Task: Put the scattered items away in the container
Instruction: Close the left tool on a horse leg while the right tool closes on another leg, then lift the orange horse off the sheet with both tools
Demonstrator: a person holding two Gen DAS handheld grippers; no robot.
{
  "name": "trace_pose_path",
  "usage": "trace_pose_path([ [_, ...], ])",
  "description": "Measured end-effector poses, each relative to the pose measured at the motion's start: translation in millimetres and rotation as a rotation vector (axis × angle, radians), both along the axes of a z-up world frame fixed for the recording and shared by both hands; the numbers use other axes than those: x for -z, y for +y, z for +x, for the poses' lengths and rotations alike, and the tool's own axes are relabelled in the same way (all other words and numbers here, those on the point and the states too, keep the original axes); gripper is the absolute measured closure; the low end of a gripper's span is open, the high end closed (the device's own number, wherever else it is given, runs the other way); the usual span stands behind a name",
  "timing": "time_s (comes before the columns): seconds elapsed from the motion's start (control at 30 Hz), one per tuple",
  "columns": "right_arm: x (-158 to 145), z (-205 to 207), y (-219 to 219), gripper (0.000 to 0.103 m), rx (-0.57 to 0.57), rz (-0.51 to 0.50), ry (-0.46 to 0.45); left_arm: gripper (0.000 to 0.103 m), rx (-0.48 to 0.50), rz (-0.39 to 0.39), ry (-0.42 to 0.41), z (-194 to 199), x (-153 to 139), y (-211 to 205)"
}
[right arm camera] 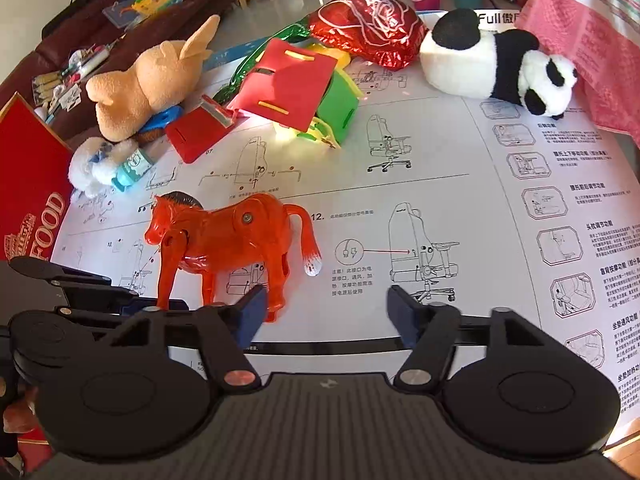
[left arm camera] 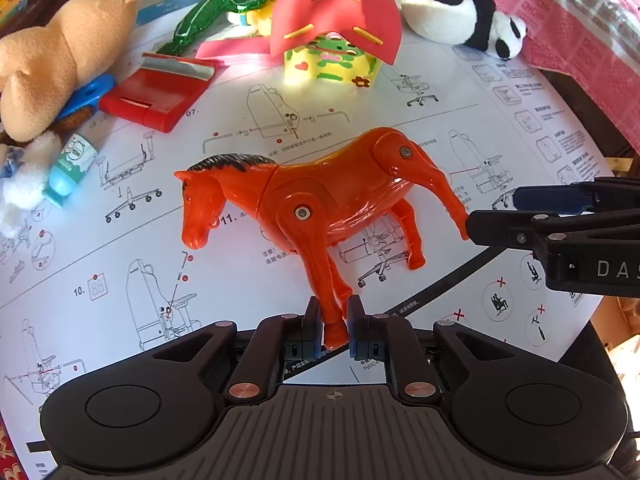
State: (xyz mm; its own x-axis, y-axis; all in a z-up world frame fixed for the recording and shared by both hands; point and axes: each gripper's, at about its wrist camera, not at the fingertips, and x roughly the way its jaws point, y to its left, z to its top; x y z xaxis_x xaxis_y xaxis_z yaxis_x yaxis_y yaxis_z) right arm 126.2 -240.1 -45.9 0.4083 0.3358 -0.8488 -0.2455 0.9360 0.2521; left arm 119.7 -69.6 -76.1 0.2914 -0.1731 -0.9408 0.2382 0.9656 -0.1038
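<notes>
1. Because only one front hoof of the glossy orange plastic horse (left arm camera: pixel 320 200), standing on the printed paper sheet (left arm camera: pixel 120 280), is clamped by the left gripper (left arm camera: pixel 335 326), swinging is risked.
2. With the right gripper (right arm camera: pixel 326 312) held wide apart beside the hindquarters, the horse could be toppled.

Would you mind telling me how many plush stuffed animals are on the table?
3: a tan plush animal at far left, a black-and-white plush panda at far right, a small white fluffy plush beside the tan one. Others may be hidden.
</notes>
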Motion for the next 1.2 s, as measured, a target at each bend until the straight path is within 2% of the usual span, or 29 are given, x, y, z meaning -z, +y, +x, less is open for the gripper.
trace_pose_path([
  [0.13, 0, 4, 13, 0.044, -0.042, -0.006, -0.017, 0.094, 0.005, -0.007, 0.004, 0, 3, 1],
  [0.23, -1, 8, 23, 0.062, -0.091, -0.018, -0.052, 0.094, 0.011, -0.01, 0.006, 0, 4, 1],
  [0.33, 8, 12, 32, 0.075, -0.129, -0.058, -0.062, 0.094, 0.013, -0.014, 0.011, 0, 5, 2],
  [0.4, 14, 14, 31, 0.075, -0.119, -0.048, -0.055, 0.092, 0.019, -0.016, 0.019, 0, 6, 2],
  [0.43, 14, 13, 30, 0.078, -0.122, -0.037, -0.064, 0.087, 0.023, -0.01, 0.019, 0, 6, 1],
  [0.5, 14, 14, 27, 0.079, -0.127, -0.027, -0.064, 0.067, 0.031, 0.018, 0.005, 1, 3, -2],
  [0.53, 15, 15, 26, 0.08, -0.124, -0.022, -0.058, 0.062, 0.028, 0.037, -0.012, 1, -1, -3],
  [0.7, 16, 16, 25, 0.081, -0.115, -0.018, -0.051, 0.05, 0.025, 0.055, -0.066, 5, -19, -4],
  [0.8, 20, 17, 24, 0.083, -0.11, -0.012, -0.036, 0.053, 0.015, 0.106, -0.058, 11, -13, -8],
  [0.83, 23, 18, 23, 0.085, -0.108, 0.004, -0.017, 0.079, 0.011, 0.105, -0.046, 13, -10, -8],
  [0.87, 26, 17, 22, 0.085, -0.1, 0.016, 0.0, 0.089, 0.012, 0.085, -0.034, 14, -8, -8],
  [0.9, 27, 16, 21, 0.085, -0.097, 0.02, 0.002, 0.093, 0.012, 0.069, -0.027, 14, -6, -8],
  [1.0, 24, 11, 23, 0.085, -0.115, 0.012, -0.015, 0.093, 0.045, 0.125, -0.064, 9, -5, -15],
  [1.2, 17, 18, 28, 0.081, -0.125, -0.001, -0.029, 0.094, 0.058, 0.131, -0.072, 7, -5, -15],
])
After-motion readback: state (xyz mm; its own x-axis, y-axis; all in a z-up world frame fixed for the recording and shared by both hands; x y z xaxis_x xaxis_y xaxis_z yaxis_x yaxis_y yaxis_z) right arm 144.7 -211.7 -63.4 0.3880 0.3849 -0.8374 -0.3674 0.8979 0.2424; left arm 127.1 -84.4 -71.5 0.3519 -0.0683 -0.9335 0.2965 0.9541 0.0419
